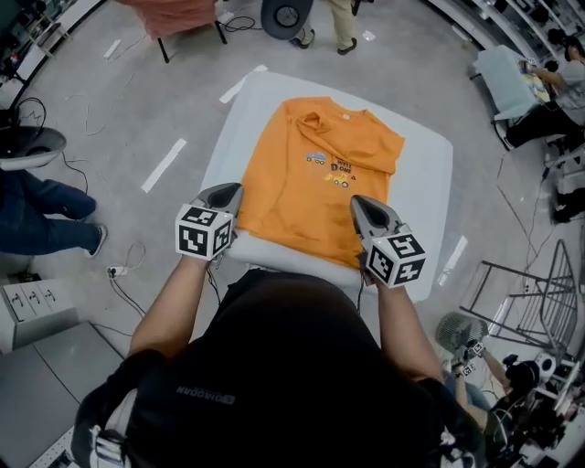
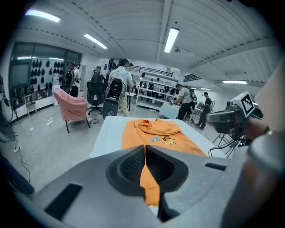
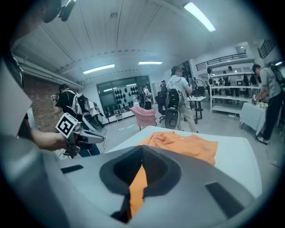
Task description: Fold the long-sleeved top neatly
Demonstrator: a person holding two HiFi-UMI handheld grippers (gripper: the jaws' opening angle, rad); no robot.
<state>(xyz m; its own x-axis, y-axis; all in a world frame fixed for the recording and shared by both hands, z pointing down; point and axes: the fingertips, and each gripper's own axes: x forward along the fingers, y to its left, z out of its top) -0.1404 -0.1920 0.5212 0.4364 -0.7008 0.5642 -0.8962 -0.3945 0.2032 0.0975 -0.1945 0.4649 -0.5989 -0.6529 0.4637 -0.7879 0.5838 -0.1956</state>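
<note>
Long-sleeved top (image 1: 315, 178) is lying on the counter (image 1: 422, 174), seemingly folded in at the sides, while left tongs (image 1: 232, 190) and right tongs (image 1: 357, 203) are pinching its hem (image 1: 297, 239) for the remaining fold.

The long-sleeved top (image 1: 315, 178) lies on the desk (image 1: 428, 206), collar toward the far edge and hem at the near one. The left gripper (image 1: 233, 194) is at the hem's left corner and the right gripper (image 1: 361, 207) at its right corner. A chair (image 1: 174, 20) stands on the floor beyond the desk's far left.

Open-plan lab; ceiling strip lights (image 2: 171, 40), metal shelving (image 2: 153, 91), cables (image 1: 132, 256) on grey floor, people (image 2: 183, 99) at other tables
</note>
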